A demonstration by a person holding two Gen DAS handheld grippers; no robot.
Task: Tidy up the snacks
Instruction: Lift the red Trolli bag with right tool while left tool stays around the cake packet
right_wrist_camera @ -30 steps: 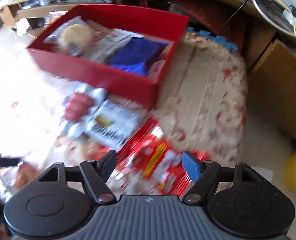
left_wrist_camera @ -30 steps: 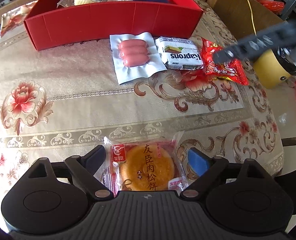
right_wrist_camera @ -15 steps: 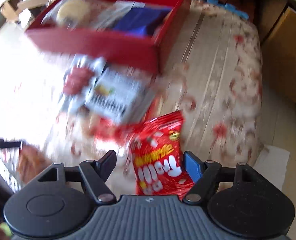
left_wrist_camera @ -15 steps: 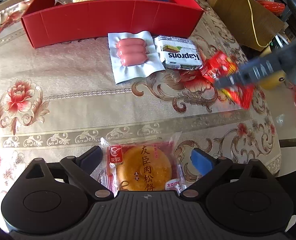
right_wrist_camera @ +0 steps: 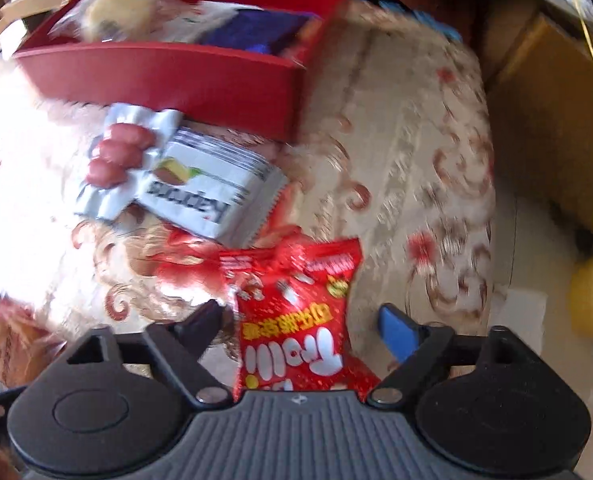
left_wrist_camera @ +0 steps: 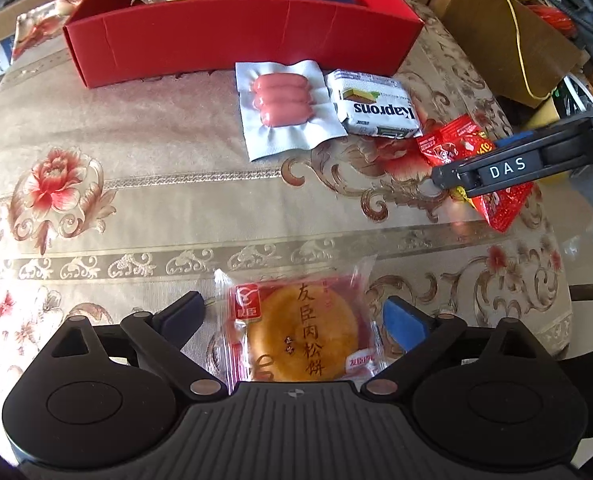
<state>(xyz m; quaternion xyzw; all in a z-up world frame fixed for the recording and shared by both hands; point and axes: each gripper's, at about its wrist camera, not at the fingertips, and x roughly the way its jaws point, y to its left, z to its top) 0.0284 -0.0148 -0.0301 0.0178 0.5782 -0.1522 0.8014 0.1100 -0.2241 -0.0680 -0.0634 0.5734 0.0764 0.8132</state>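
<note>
Two grippers, both spread wide: left gripper (left_wrist_camera: 294, 314) straddling the round pastry pack (left_wrist_camera: 300, 332) without touching it; right gripper (right_wrist_camera: 302, 322) just widened, red candy bag (right_wrist_camera: 296, 320) loose between the fingers. Beyond the bag, toward the red box (left_wrist_camera: 232, 40): wafer pack (left_wrist_camera: 376, 106), then sausage pack (left_wrist_camera: 284, 106), side by side just before the box's near wall. All on the floral tablecloth (left_wrist_camera: 136, 200).

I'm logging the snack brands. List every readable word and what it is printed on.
"Kaprons": white wafer pack, upside down.
"DAS": right gripper's finger.
"Trolli": red candy bag, upside down.
"友臣肉松饼": round pastry pack between the left gripper's fingers.
Smaller print on all packs: too small or blurred.
</note>
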